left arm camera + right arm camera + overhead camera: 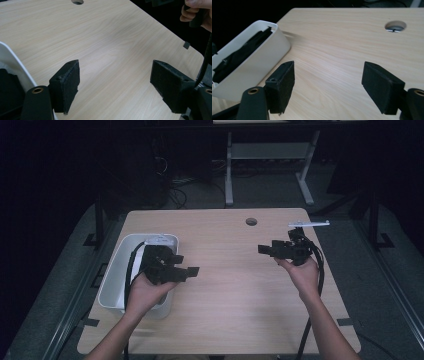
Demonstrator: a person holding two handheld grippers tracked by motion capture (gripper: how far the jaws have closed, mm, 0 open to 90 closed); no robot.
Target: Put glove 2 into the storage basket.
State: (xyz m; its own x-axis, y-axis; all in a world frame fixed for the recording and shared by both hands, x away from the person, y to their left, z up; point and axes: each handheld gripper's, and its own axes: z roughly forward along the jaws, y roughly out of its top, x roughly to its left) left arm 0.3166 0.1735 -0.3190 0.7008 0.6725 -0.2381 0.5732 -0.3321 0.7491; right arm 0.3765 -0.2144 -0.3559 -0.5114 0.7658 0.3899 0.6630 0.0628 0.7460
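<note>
Bin (117,270), white with dark contents, sits directly beneath the left claw (187,265), long axis running away; right claw (264,249) is well apart across the tabletop (230,285). Both gape wide, empty.

In the high view the left hand (144,292) and the left gripper (186,265) cover much of the white bin (112,277), so what lies inside it cannot be read there. In the right gripper view something dark (242,53) fills the bin, but it is too dim to say what it is, and the picture's left edge cuts the bin off. In the left gripper view the right hand (197,13) is cut by the top corner, and the small dark piece (186,45) at the edge of the table (112,45) is too small to tell
</note>
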